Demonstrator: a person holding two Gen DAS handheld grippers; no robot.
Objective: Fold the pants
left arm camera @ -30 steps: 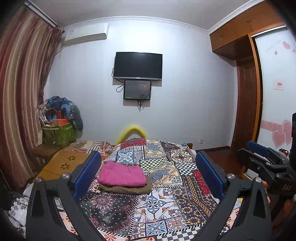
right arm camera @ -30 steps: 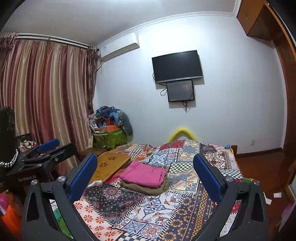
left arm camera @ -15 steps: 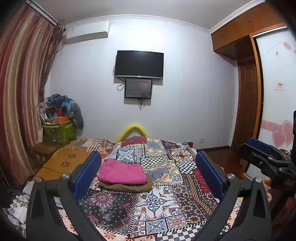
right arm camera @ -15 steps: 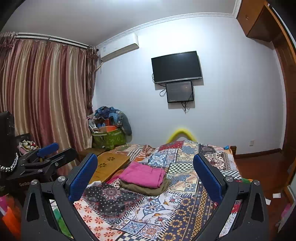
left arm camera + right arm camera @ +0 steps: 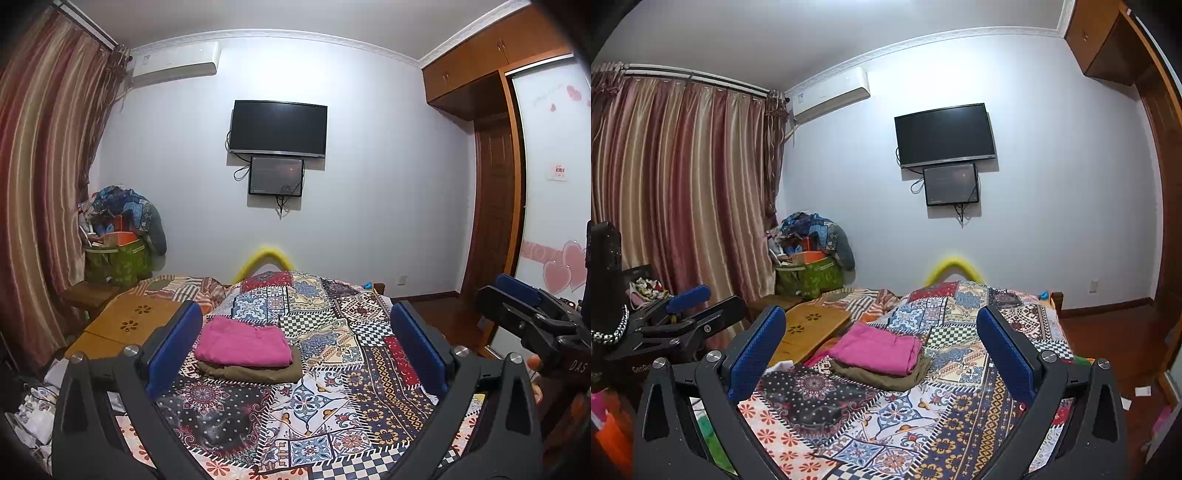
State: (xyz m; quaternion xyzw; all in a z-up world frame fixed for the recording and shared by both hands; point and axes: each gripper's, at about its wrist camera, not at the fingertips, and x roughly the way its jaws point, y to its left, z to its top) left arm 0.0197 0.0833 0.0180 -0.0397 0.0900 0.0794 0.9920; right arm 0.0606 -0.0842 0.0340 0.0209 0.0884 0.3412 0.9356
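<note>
Room: you face a bedroom wall with a TV (image 5: pixel 277 128), a small screen (image 5: pixel 276 176) just under it, and an air conditioner (image 5: pixel 174 63) up to the TV's left.
Bed: a patchwork quilt (image 5: pixel 321 391) covers it, below the TV.
Pants: the pink pair (image 5: pixel 243 342) lies folded on the quilt, stacked on a folded olive pair (image 5: pixel 255 371), down and left of the TV.
Left gripper (image 5: pixel 295 341): you hold it above the near quilt, jaws spread wide, gripping nothing; the stack shows just inside its left finger.
Right gripper (image 5: pixel 881 347): wide apart as well, nothing between the pads, the stack framed between them.
Side: a wooden tray (image 5: pixel 122 325) sits left of the stack; curtains (image 5: pixel 676 192) hang left of the TV.
</note>
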